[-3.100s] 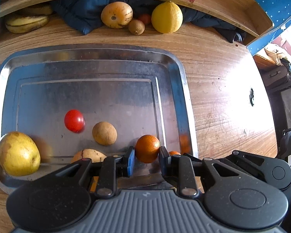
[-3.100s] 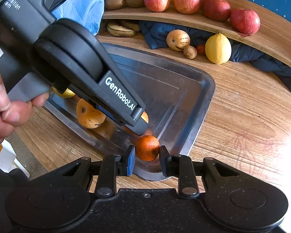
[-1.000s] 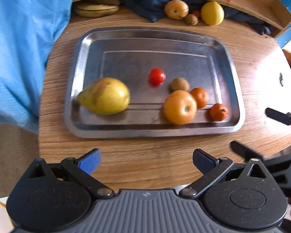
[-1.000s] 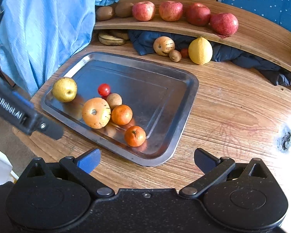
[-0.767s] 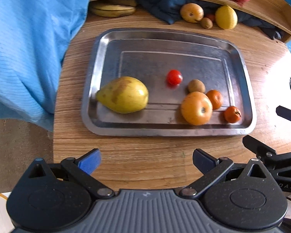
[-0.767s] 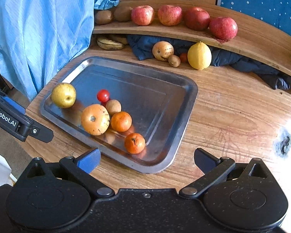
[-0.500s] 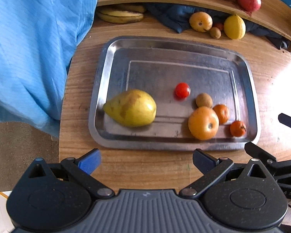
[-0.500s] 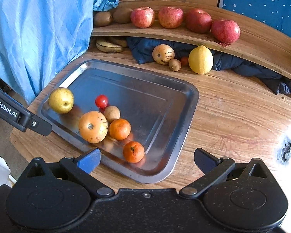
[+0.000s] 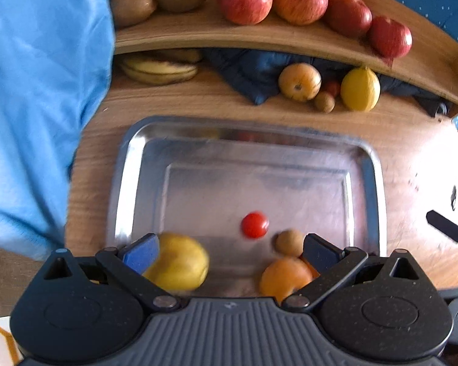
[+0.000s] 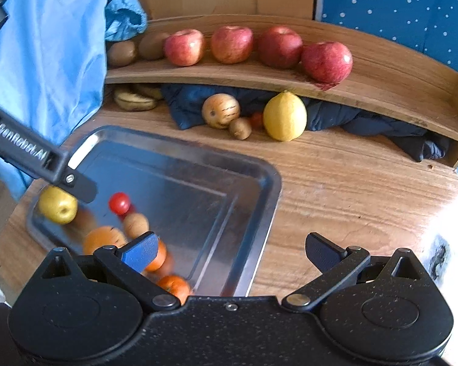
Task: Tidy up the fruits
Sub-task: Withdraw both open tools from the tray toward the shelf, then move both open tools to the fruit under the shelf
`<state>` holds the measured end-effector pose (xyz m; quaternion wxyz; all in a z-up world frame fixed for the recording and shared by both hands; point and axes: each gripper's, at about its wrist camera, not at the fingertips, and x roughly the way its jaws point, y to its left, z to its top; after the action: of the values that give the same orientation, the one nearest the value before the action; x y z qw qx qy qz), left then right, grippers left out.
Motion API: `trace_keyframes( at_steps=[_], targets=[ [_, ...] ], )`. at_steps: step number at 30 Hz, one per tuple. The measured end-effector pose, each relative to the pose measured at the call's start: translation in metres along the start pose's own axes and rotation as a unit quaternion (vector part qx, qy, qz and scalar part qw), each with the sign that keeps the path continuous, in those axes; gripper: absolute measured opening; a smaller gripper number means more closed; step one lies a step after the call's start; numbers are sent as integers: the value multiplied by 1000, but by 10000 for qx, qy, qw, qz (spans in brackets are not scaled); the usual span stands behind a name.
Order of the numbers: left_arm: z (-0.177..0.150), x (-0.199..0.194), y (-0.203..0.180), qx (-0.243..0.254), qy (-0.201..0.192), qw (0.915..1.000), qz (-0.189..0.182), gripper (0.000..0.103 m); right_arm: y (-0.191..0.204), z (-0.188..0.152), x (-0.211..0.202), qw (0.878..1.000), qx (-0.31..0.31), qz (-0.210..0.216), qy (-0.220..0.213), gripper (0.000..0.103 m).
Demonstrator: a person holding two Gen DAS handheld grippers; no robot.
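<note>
Jaws of left gripper (image 9: pixel 227 248) and right gripper (image 10: pixel 229 248) are held wide and empty above the tray (image 10: pixel 259 204), likely readied for 2 further fruits.

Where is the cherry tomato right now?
In the right wrist view, the cherry tomato lies on the metal tray, between the yellow pear and the brown kiwi.

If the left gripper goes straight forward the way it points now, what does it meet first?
Probably the tray floor just before the cherry tomato. The left gripper is open, with the pear and orange off to each side. Depth is unclear.
</note>
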<state>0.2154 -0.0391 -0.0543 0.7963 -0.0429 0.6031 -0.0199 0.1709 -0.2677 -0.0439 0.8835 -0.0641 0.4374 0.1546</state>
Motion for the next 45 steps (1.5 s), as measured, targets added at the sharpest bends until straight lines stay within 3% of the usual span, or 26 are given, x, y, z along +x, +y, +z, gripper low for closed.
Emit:
trace_keyframes(
  at_steps=[6, 21, 32, 45],
  targets=[
    [30, 11, -7, -44, -67, 9999, -148, 102, -4, 10, 7, 9998, 78, -57, -163, 102],
    [95, 44, -15, -630, -339, 9946, -753, 102, -4, 52, 55, 9999, 97, -75, -18, 102],
    [128, 77, -22, -801, -140, 9890, -1234, 102, 1, 72, 85, 9998, 66, 123, 150, 102],
    [151, 91, -16, -812, 1, 9842, -1573, 100, 2, 82, 104, 9995, 216, 201, 61, 75]
  ],
)
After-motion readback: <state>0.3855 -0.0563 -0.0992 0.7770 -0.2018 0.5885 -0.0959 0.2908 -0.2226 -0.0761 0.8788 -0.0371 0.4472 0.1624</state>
